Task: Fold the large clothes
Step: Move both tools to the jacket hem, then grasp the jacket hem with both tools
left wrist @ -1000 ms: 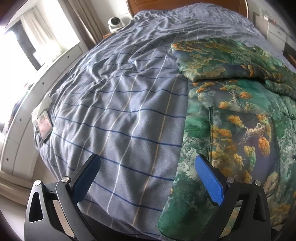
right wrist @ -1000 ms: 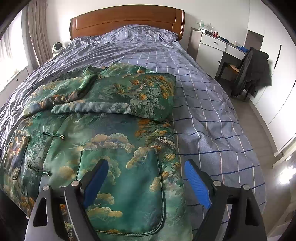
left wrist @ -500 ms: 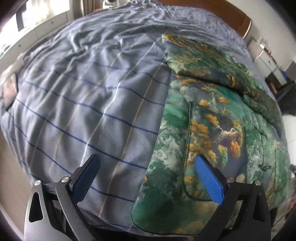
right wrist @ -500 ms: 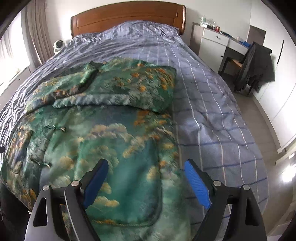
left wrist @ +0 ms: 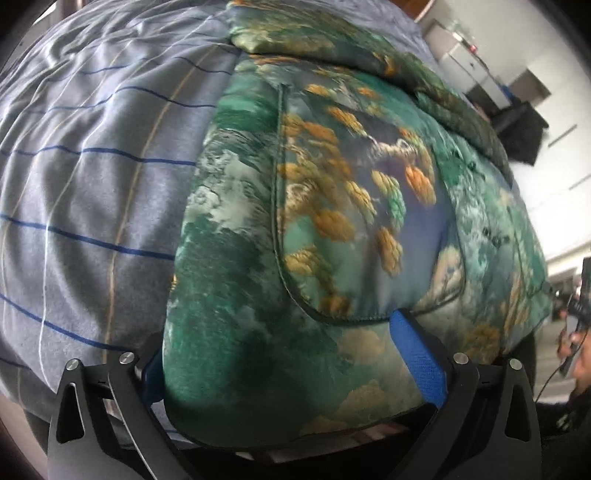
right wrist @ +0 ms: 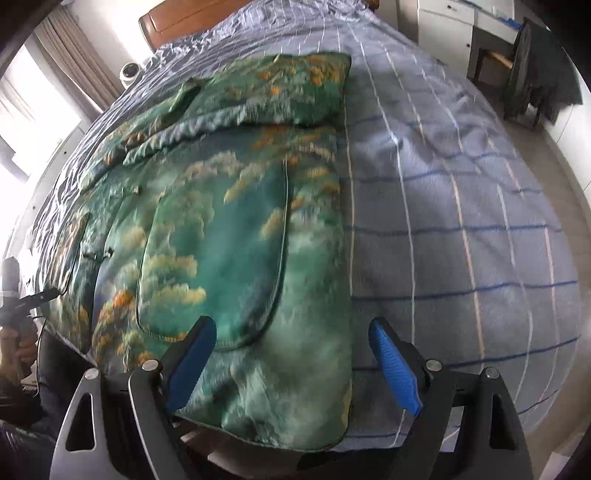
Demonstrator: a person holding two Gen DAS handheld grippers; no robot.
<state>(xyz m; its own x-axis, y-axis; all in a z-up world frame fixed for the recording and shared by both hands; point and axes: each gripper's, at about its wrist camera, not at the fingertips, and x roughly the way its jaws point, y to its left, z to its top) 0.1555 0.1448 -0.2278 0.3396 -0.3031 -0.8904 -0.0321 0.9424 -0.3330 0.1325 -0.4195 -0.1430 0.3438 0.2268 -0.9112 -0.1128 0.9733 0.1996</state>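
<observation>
In the left wrist view, a padded green satin jacket printed with orange and cream clouds [left wrist: 332,221] is seen spread on a bed covered by a grey-blue quilt with dark blue and white lines [left wrist: 92,184]. Its hem hangs at the near edge of the bed. The left tool [left wrist: 280,365] is held spread wide, with the hem corner lying between its blue pads [left wrist: 417,365]; the left pad is mostly hidden behind the cloth, and no pinch is made. A patch pocket [left wrist: 351,206] is seen just beyond the right pad. At the right edge, a person's hand on a dark handle [left wrist: 574,332] is caught, with white cabinets [left wrist: 465,62] far behind.

In the right wrist view, the same jacket [right wrist: 229,229] is shown from its other side, its upper part folded down across the body toward the wooden headboard [right wrist: 177,22]. The right tool [right wrist: 295,354] is spread wide over the opposite hem corner, one pad above the cloth and the other above bare quilt [right wrist: 461,221]; nothing is gripped. Shown only here are a beige curtain [right wrist: 74,55], a small white round device [right wrist: 129,72] and a chair draped with dark clothing [right wrist: 535,74]. The picture is blurred.
</observation>
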